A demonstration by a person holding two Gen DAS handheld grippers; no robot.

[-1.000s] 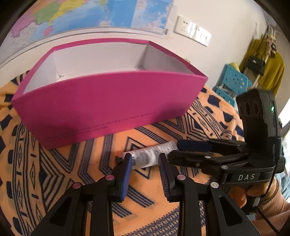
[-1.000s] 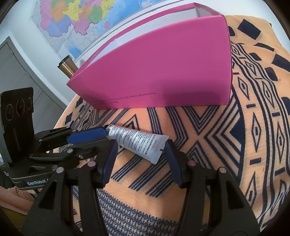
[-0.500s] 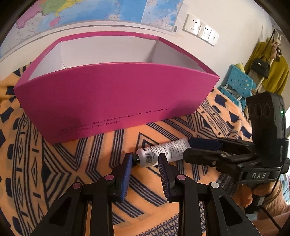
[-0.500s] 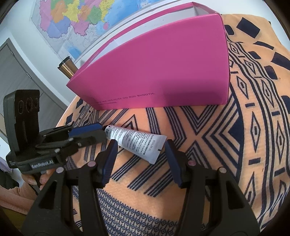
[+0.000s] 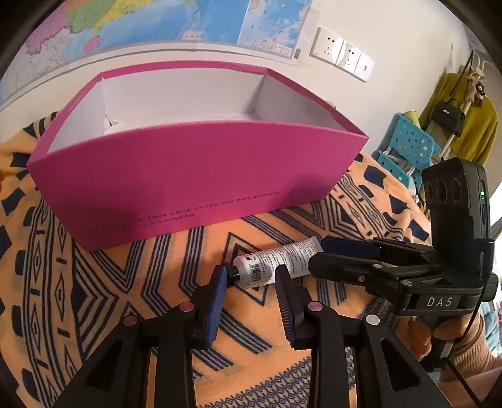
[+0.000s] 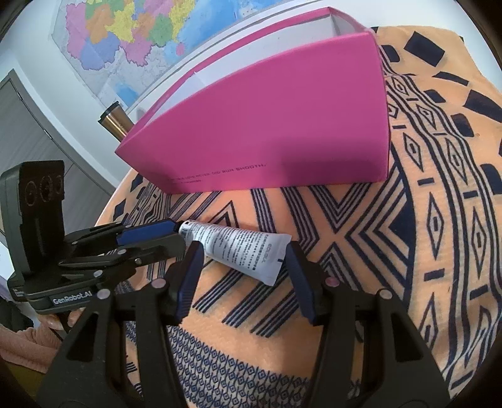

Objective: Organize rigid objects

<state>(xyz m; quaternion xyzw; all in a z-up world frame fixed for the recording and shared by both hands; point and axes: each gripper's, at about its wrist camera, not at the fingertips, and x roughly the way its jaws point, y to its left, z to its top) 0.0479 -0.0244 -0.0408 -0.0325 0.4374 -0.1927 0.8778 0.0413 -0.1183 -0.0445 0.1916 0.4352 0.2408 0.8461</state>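
A white tube with a black cap (image 5: 273, 262) lies on the patterned orange cloth in front of an open pink box (image 5: 200, 175). My left gripper (image 5: 251, 276) is open with its fingers either side of the cap end. My right gripper (image 6: 241, 254) is open, its fingers straddling the tube (image 6: 238, 248) near the flat end. The pink box (image 6: 282, 131) shows a white interior with nothing visible inside. Each gripper appears in the other's view: the right one (image 5: 323, 251) and the left one (image 6: 175, 235).
A bronze tumbler (image 6: 114, 124) stands behind the box's left end. A map (image 5: 157, 22) hangs on the wall behind. A blue stool (image 5: 404, 147) and hanging clothes (image 5: 464, 122) lie beyond the table's right edge. The cloth (image 6: 439, 219) covers the table.
My left gripper has pulled back and risen a little, so the box looks farther and the tube's cap end now sits between its fingertips. The right gripper has barely moved.
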